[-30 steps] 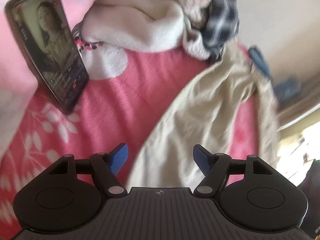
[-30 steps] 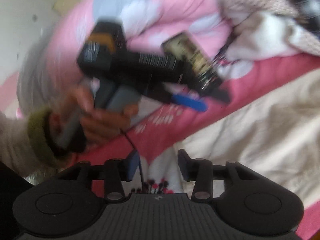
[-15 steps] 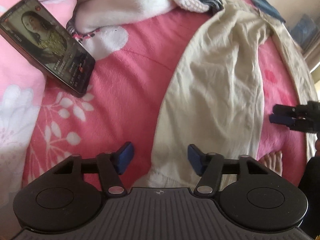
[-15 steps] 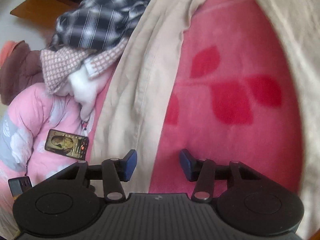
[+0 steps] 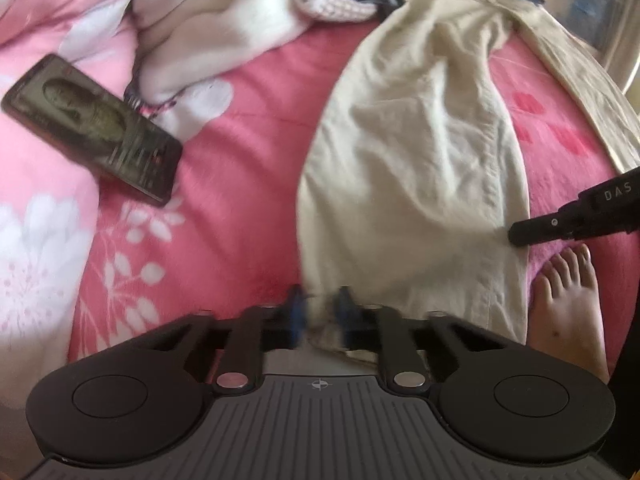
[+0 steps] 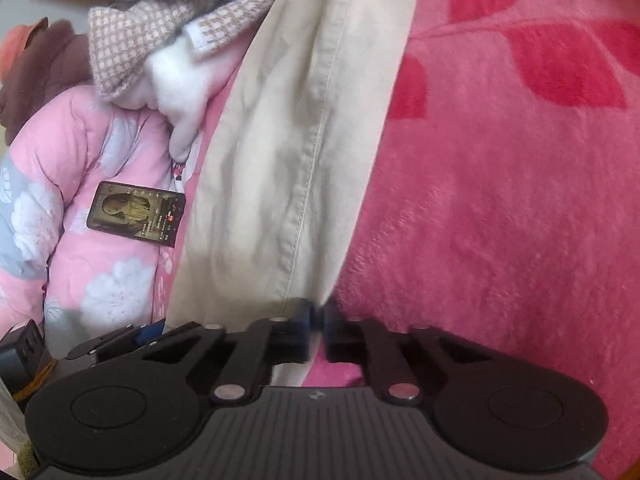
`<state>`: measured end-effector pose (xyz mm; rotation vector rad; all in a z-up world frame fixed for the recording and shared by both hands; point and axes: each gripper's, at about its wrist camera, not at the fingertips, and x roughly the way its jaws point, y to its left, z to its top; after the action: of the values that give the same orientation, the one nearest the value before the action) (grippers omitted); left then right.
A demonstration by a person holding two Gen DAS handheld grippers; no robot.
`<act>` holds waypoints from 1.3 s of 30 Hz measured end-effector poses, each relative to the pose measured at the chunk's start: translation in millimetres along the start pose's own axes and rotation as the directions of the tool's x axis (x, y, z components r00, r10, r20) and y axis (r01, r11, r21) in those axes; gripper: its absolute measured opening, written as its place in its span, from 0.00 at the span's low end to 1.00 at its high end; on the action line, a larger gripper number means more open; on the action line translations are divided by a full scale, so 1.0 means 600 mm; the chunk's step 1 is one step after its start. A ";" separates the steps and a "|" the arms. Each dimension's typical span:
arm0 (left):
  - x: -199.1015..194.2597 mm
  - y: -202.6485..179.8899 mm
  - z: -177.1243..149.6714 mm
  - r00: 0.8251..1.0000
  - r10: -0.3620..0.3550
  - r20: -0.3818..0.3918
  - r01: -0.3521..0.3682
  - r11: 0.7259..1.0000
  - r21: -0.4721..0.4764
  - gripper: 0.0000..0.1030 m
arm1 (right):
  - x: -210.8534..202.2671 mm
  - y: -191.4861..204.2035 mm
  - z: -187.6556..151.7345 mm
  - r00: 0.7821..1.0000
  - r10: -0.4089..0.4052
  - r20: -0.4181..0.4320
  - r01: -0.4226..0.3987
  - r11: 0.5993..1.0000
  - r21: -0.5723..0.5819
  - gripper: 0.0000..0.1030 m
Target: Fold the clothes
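Note:
Cream trousers (image 5: 416,168) lie lengthwise on a pink blanket (image 5: 248,128), one leg running toward me and the other stretching off to the right. My left gripper (image 5: 320,314) is shut on the near hem at that leg's left corner, with cloth bunched between its blue pads. In the right wrist view the same leg (image 6: 288,152) runs up the frame, and my right gripper (image 6: 318,316) is shut on the hem's right corner. The right gripper's black tip (image 5: 520,236) shows beside the leg's right edge, while the left gripper (image 6: 148,330) appears at the lower left.
A lit phone (image 5: 96,128) lies on the pink floral quilt (image 5: 36,232) at left. A pile of clothes (image 6: 172,28), white, checked and plaid, sits beyond the trousers. A person's bare foot (image 5: 568,304) rests on the blanket by the hem.
Both grippers were open half a second ago and have now shut on the near hem of the trouser leg. The right gripper shifted left from the bare blanket onto the leg's edge.

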<state>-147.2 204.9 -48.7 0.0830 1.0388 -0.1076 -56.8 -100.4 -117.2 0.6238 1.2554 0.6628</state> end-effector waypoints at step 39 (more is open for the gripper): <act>-0.042 0.002 -0.023 0.991 -0.068 -0.115 0.070 0.998 0.008 0.28 | -0.084 0.032 -0.047 0.990 -0.143 0.003 0.142 0.979 -0.145 0.14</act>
<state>-171.5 209.1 -33.9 0.0645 1.1558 -0.1735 -95.5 -123.5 -76.5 0.4074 1.2347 0.6305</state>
